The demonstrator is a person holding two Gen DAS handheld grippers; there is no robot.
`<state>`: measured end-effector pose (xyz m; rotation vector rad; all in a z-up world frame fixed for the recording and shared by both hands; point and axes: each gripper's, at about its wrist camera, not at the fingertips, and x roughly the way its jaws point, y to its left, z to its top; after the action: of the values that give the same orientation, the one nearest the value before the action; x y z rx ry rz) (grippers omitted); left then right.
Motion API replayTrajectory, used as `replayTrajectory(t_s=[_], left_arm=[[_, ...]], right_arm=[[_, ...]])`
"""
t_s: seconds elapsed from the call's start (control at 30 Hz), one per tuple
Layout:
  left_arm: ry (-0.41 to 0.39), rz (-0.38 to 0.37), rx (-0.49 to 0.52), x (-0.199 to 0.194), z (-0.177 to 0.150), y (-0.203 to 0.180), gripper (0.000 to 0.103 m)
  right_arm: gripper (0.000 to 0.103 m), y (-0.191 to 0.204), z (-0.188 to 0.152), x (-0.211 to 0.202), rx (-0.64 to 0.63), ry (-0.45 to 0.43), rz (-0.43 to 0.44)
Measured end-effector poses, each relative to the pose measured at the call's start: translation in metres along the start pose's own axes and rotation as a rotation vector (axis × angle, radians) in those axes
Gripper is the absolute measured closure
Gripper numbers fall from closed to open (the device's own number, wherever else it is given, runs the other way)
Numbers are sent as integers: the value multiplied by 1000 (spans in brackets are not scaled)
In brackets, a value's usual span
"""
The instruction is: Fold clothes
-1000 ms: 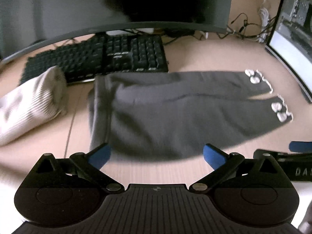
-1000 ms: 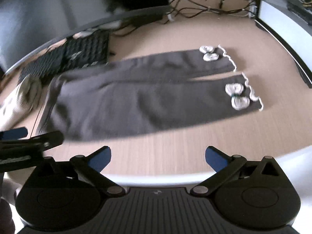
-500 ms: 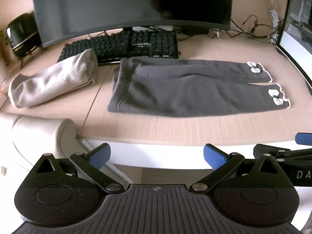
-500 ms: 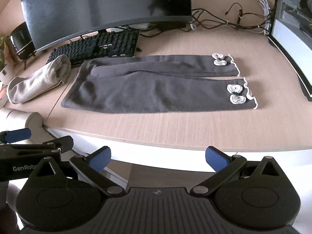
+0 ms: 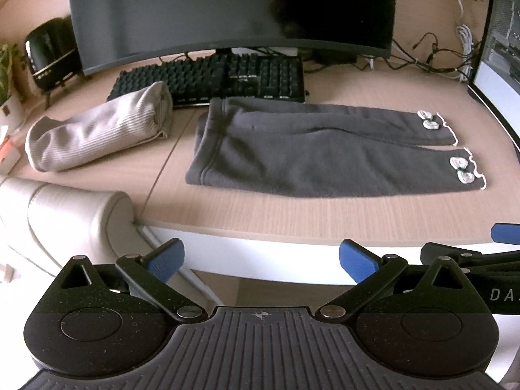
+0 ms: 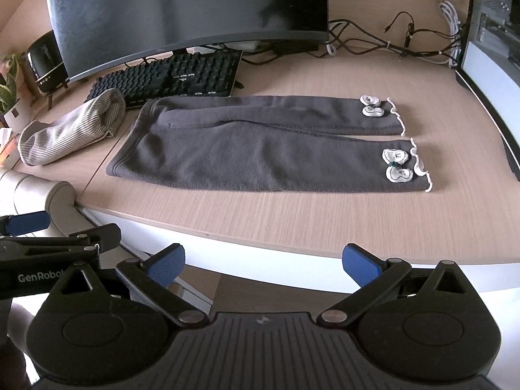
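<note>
Dark grey pants [image 5: 312,149] [image 6: 260,143] lie flat on the wooden desk [image 5: 292,214] [image 6: 292,217], waistband to the left, both legs stretched right. Each cuff has white trim and a pale bow [image 5: 461,169] [image 6: 396,165]. A rolled beige ribbed garment [image 5: 97,130] [image 6: 71,130] lies left of the pants. My left gripper [image 5: 261,260] is open and empty, held off the desk's front edge. Beside it, my right gripper [image 6: 263,260] is open too, with nothing between its fingers, also short of the edge.
A black keyboard [image 5: 214,78] [image 6: 175,74] and curved monitor [image 5: 227,9] [image 6: 182,9] stand behind the pants. A second screen [image 5: 497,61] [image 6: 487,65] is at the right, cables [image 6: 390,42] at the back. A speaker [image 5: 52,52] and plant [image 5: 6,71] sit far left; a padded armrest [image 5: 65,214] lies below the desk.
Both grippers have pulled back from over the pants to beyond the desk's front edge. The pants lie where they were, and both grippers stay open.
</note>
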<state>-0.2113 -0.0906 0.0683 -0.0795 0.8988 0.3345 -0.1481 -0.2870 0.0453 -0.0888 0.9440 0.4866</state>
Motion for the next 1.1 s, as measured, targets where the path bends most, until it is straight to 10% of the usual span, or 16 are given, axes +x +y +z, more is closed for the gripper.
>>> replayTrajectory(t_s=[1.1], left_arm=[[15,0,24,12,11,-4,0]], right_arm=[[0,-2,8,10,25,19,-4]])
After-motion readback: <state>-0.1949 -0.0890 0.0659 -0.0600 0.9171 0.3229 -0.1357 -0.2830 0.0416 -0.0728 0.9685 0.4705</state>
